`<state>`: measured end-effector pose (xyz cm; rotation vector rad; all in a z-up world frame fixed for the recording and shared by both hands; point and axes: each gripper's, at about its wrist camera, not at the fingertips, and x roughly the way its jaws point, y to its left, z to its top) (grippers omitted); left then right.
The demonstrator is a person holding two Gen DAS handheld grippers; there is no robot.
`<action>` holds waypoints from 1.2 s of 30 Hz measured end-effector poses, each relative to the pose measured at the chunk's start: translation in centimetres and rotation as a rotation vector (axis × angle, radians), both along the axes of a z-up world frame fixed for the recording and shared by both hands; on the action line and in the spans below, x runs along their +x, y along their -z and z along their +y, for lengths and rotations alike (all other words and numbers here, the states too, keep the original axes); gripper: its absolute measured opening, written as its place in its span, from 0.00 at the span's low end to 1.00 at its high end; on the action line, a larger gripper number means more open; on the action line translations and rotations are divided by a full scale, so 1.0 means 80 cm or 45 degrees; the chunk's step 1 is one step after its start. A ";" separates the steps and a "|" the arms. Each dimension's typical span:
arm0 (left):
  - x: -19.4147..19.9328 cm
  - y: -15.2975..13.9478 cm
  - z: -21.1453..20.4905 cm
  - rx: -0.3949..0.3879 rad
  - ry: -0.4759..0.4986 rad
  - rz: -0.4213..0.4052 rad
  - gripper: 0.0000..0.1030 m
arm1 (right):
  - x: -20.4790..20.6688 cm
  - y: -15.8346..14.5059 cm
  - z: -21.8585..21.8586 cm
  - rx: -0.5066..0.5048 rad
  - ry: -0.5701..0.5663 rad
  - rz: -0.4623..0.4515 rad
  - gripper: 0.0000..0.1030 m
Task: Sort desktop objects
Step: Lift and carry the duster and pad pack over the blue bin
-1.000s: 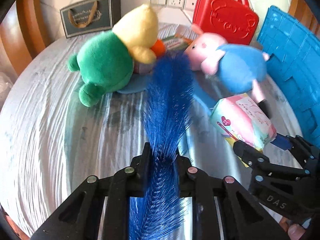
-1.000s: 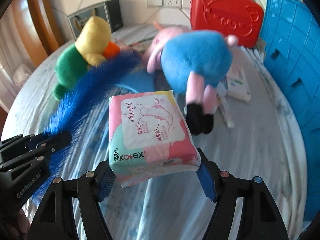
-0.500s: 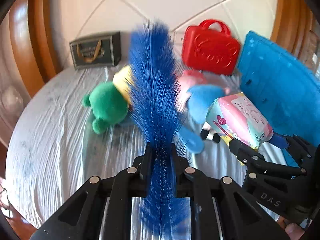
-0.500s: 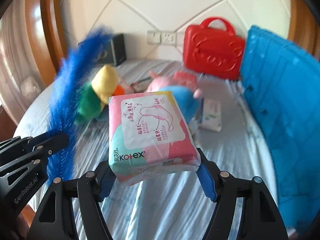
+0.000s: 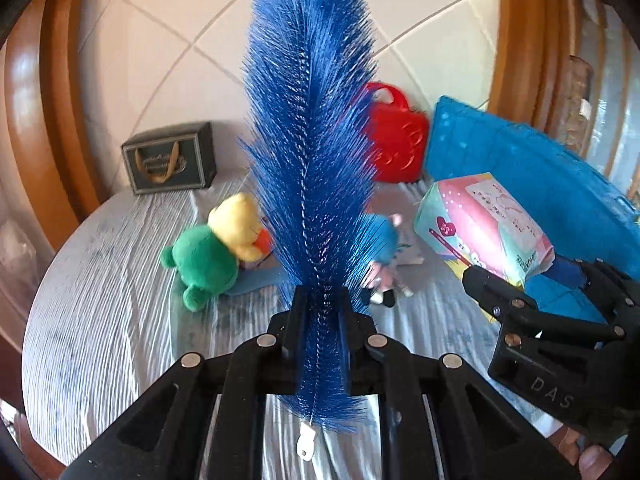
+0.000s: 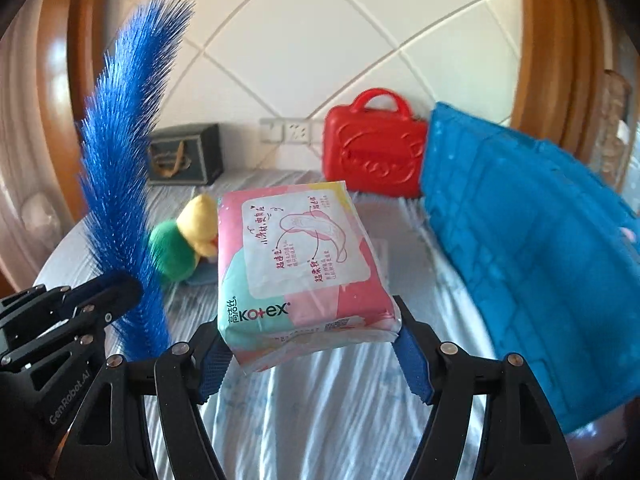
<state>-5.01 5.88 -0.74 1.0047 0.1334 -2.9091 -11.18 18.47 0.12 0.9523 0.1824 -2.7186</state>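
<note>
Both grippers have risen since 1 second ago: the table has dropped lower in each view and more of the tiled wall shows above it.

1. Your left gripper is closed to a narrow gap on the blue bristle brush. The brush stands upright between the jaws, its bristled length reaching high above the table, and its white end tab hangs below the jaws.

2. Your right gripper stands at a medium width, its blue pads pressed on both sides of the Kotex pad pack. The pack is held clear above the table, printed face up.

3. Reference landmark: the green and yellow plush toy, lying on the wrinkled table cover.
- To the right of the plush lies the pink and blue plush pig, partly hidden behind the brush.
- Behind the plush, at the wall, stands the dark gift box.
- Behind and to the right of the plush stands the red toy case, also at the wall.
- Far right of the plush stands the blue crate, just beside the red case.
- Under the plush lies a flat blue item; you cannot tell what it is.
</note>
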 end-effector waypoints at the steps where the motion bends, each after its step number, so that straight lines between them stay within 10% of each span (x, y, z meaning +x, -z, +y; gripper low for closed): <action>1: 0.002 -0.004 0.003 0.002 0.013 0.013 0.13 | 0.005 -0.007 0.006 -0.002 0.019 0.013 0.69; 17: -0.033 -0.111 0.133 -0.031 0.204 0.201 0.12 | 0.014 -0.127 0.149 0.015 0.294 0.215 0.69; 29: -0.118 -0.245 0.374 -0.008 0.285 0.423 0.12 | -0.040 -0.248 0.386 0.064 0.365 0.399 0.69; 36: -0.179 -0.249 0.506 0.031 0.273 0.364 0.12 | -0.088 -0.247 0.508 0.146 0.352 0.344 0.69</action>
